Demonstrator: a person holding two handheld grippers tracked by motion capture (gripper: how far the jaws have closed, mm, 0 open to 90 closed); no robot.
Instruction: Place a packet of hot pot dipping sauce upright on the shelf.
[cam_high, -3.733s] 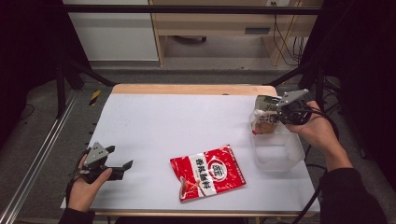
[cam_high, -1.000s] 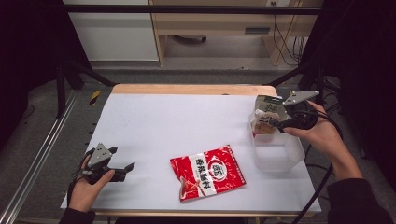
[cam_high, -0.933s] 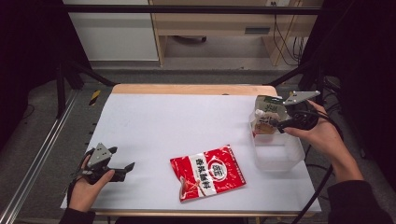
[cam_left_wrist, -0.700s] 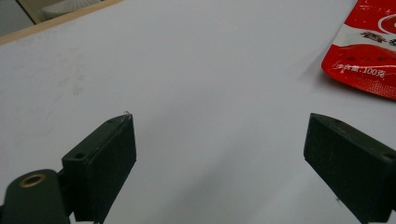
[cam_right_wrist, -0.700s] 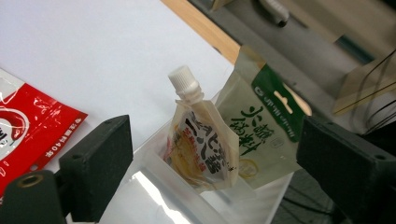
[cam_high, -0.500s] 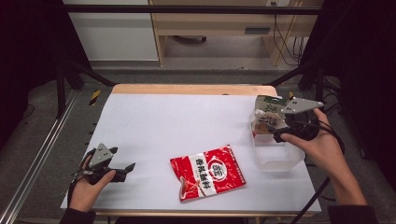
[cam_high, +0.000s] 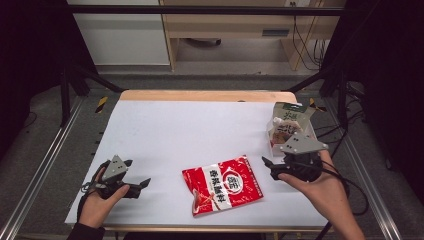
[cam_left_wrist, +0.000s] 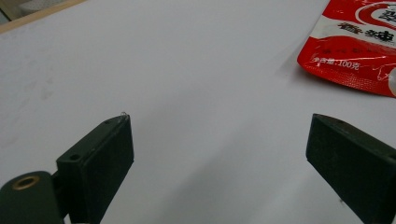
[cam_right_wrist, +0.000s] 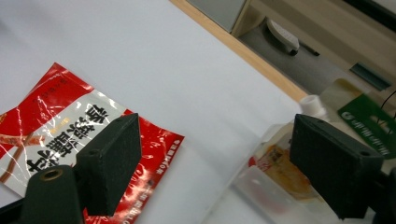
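both tongs gape empty: right tongs (cam_high: 269, 169) near red packet (cam_high: 222, 183), left tongs (cam_high: 141, 186) perhaps resting on table (cam_high: 200, 125)

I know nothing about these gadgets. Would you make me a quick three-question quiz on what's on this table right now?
1. True or false: the right gripper is holding the red snack bag.
2. What stands inside the clear bin at the table's right edge? A) a spouted pouch B) a mug C) a book
3. Fill in: the left gripper has its jaws ____, with nothing between them.

Key
1. False. Its jaws stand open beside the bag, apart from it.
2. A. The spouted pouch stands upright in the bin.
3. Open. Bare white table shows between them in the left gripper view.
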